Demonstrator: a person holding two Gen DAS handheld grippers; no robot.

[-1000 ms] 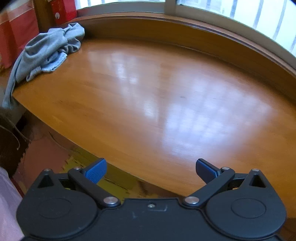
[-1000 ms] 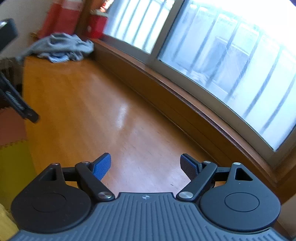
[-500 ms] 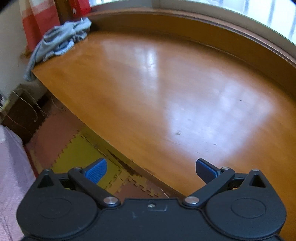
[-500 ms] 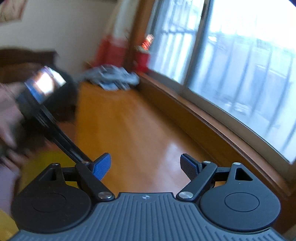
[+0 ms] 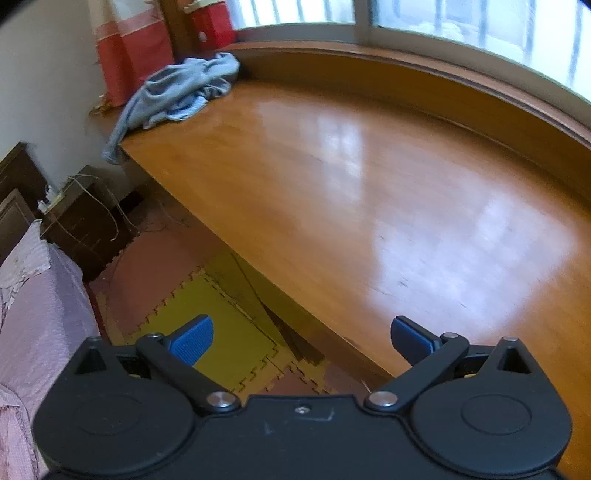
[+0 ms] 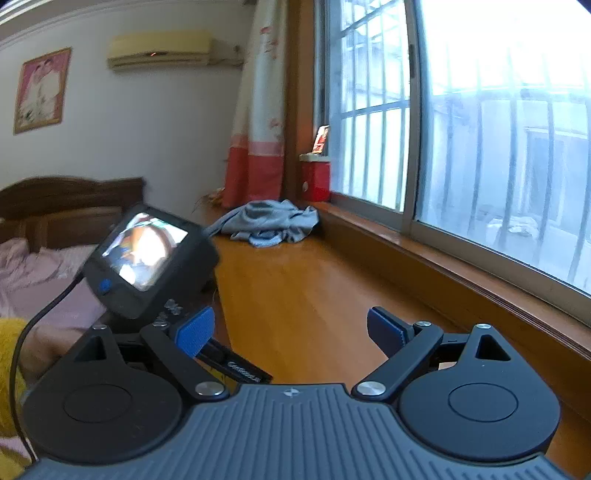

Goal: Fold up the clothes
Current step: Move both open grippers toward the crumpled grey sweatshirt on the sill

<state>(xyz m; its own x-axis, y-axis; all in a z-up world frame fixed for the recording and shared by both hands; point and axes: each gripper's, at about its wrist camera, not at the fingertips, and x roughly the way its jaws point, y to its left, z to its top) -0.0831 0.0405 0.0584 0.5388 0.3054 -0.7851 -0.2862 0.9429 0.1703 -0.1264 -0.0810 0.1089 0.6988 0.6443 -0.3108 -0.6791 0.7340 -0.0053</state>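
A crumpled grey garment (image 5: 177,96) lies at the far left corner of the wooden platform (image 5: 369,192), one end hanging over its edge. The right wrist view shows the same grey garment (image 6: 267,221) far ahead by the window. My left gripper (image 5: 301,336) is open and empty, held above the platform's near edge, far from the garment. My right gripper (image 6: 290,330) is open and empty too, raised over the platform (image 6: 295,295). The left gripper's body with its lit screen (image 6: 146,256) shows at the left of the right wrist view.
A window with bars (image 6: 480,129) runs along the platform's far side. A red box (image 5: 212,22) and a red-and-white curtain (image 5: 129,51) stand behind the garment. Below the platform lie foam floor mats (image 5: 207,314), a dark nightstand (image 5: 85,225) and a pink-covered bed (image 5: 33,314).
Both grippers have pulled back and tilted up. The left view now takes in the floor and bed; the right view has swung up to the wall and window. Both jaws stay open.
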